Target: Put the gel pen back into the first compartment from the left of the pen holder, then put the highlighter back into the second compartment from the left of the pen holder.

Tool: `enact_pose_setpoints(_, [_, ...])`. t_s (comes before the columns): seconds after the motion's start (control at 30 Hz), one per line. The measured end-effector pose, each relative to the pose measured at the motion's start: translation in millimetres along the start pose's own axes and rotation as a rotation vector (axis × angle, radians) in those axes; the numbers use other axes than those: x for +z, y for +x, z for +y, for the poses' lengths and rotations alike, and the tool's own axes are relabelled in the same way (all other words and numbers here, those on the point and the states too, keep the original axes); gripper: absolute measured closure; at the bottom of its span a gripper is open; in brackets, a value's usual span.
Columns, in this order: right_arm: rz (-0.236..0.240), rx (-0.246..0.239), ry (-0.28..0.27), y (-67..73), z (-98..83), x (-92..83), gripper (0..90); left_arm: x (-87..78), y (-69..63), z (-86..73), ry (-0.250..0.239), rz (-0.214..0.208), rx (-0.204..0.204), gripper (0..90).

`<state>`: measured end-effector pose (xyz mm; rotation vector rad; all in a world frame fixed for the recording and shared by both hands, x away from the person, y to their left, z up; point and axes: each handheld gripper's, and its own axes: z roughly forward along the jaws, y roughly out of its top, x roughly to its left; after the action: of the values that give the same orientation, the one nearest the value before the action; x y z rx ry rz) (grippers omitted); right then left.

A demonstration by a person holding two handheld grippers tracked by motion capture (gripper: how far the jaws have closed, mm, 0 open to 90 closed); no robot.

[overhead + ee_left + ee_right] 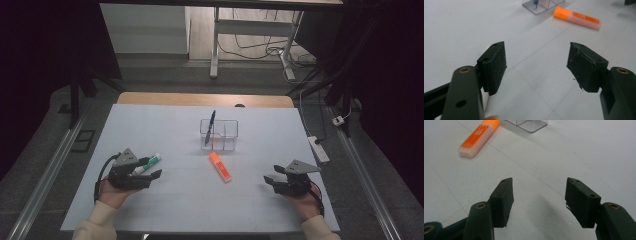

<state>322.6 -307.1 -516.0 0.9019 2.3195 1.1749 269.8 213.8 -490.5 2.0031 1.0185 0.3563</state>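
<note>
An orange highlighter (220,166) lies on the white table (165,130), in front of a clear plastic box (220,135) that holds an upright dark pen (210,127). A white marker with a green cap (146,164) lies right against the far side of my left gripper (152,169). That gripper is open and holds nothing. My right gripper (272,174) rests at the front right, open and empty. In the left gripper view the left gripper (536,60) faces the highlighter (577,18) and the box (541,5). In the right gripper view the right gripper (539,192) has the highlighter (479,137) ahead to its left.
Beyond the table's far edge stand a wooden strip (205,99) and a white desk frame (250,40) with cables on the floor. A power strip (318,148) lies on the floor to the right. Bare table surface lies between the two grippers.
</note>
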Motion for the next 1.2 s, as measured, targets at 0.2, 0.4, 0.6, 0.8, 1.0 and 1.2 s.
enact_pose_setpoints(0.2, [0.002, -0.009, -0.008, 0.7, 0.7, -2.3, 39.5, -4.1, 3.0, -11.8, 0.009, 0.006, -0.001, 31.3])
enact_pose_setpoints(0.4, [0.0, -0.003, -0.027, 0.0, 1.0, -4.4, 39.6, -3.6, 7.0, -15.6, 0.019, 0.019, -0.004, 30.5])
enact_pose_setpoints(0.6, [-0.007, -0.01, -0.022, 1.4, 3.8, -6.0, 39.6, -3.9, 5.7, -15.4, 0.012, 0.014, 0.004, 30.1])
enact_pose_setpoints(0.8, [0.014, -0.013, -0.005, 4.5, 9.4, -3.0, 39.7, -3.2, 6.1, -15.7, 0.017, 0.01, 0.005, 29.6])
enact_pose_setpoints(1.0, [0.032, -0.018, -0.01, 13.2, 25.0, -3.5, 39.7, -3.1, 5.6, -15.4, 0.014, 0.008, 0.007, 29.1])
enact_pose_setpoints(1.2, [0.05, -0.029, 0.01, 23.5, 42.7, -1.9, 39.6, -5.0, 6.5, -16.1, 0.007, 0.008, 0.001, 28.9])
